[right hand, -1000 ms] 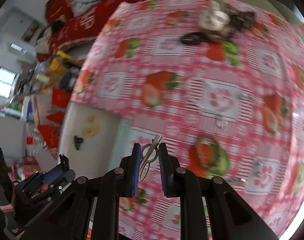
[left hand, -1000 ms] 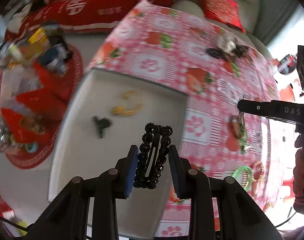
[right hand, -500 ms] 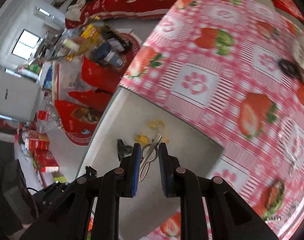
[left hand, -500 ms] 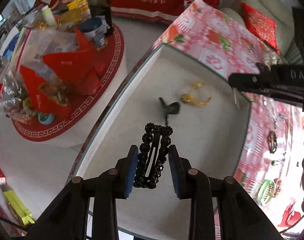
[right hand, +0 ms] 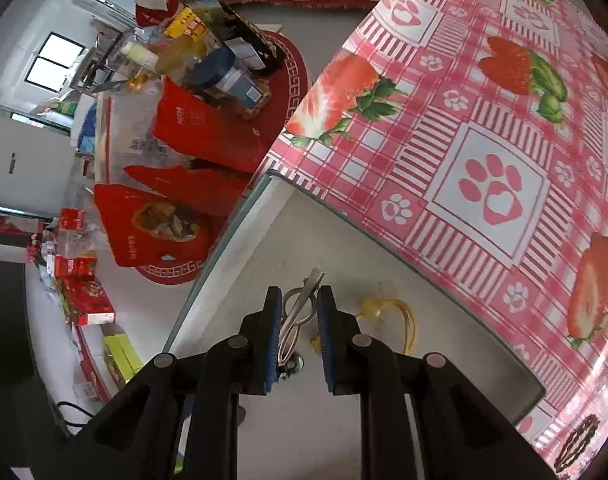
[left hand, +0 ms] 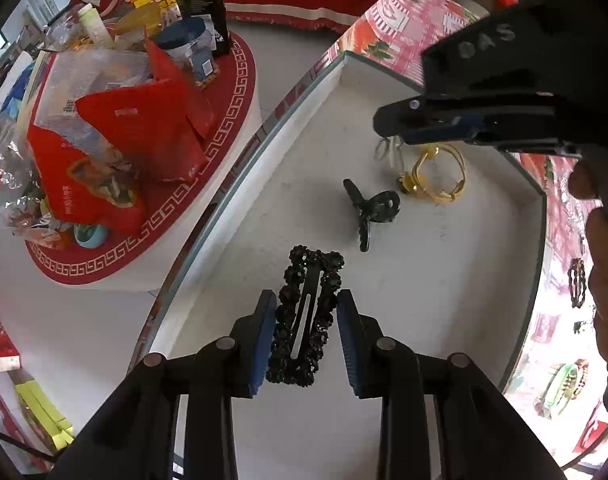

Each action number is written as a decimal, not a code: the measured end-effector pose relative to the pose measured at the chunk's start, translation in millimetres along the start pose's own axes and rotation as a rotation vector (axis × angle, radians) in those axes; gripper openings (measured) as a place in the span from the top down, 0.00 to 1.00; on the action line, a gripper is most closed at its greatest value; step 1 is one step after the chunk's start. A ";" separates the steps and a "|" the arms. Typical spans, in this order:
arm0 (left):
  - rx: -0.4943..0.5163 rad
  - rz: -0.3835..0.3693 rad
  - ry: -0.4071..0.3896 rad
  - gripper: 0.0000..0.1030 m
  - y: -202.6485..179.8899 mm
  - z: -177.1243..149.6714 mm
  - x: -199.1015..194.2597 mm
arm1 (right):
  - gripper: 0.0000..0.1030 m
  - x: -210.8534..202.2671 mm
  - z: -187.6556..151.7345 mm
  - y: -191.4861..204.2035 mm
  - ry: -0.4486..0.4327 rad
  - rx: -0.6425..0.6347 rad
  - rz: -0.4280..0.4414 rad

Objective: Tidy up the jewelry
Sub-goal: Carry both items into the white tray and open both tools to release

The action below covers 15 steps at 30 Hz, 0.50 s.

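Note:
My left gripper (left hand: 306, 320) is shut on a black beaded hair clip (left hand: 304, 312) and holds it over the white tray (left hand: 444, 320). In the tray lie a black bow clip (left hand: 370, 210) and a yellow hair tie (left hand: 436, 178). My right gripper (right hand: 300, 316) is shut on a silver metal hair clip (right hand: 298, 312) over the tray's (right hand: 344, 420) far left corner. It shows from the side in the left wrist view (left hand: 396, 132), with the silver clip (left hand: 388, 152) hanging under its tip, just left of the yellow tie (right hand: 388, 312).
The tray sits at the left edge of a table with a pink strawberry cloth (right hand: 484, 140). More hair pieces lie on the cloth to the right (left hand: 576, 280) and a green bangle (left hand: 560, 388). A low round table (left hand: 116, 128) with red bags stands below left.
Both grippers have swung left from over the cloth to over the tray, each still holding its clip. The right gripper has come down close to the yellow tie.

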<state>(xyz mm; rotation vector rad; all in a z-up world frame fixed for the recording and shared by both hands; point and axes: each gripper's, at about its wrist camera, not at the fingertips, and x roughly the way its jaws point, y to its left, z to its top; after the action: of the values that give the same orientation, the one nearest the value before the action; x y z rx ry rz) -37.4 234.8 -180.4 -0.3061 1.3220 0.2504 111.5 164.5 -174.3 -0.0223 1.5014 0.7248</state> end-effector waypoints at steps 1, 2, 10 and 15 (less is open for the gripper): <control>0.005 0.002 0.001 0.64 -0.6 0.4 1.1 | 0.81 2.6 0.7 -0.2 0.003 0.000 -0.004; 0.011 0.006 0.000 0.64 -1.6 0.5 1.9 | 0.81 4.3 0.8 -0.6 0.006 0.001 -0.007; 0.060 0.034 0.013 0.64 -9.8 0.5 7.0 | 0.81 13.4 2.2 -2.1 0.017 0.001 -0.026; 0.053 0.051 0.028 0.63 -9.3 2.6 8.2 | 0.79 13.1 3.4 -3.6 0.022 0.011 -0.018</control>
<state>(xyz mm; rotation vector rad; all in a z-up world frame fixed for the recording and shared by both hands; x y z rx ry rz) -29.9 227.1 -187.1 -0.2324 1.3626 0.2543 114.8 168.6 -187.3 -0.0353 1.5243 0.7039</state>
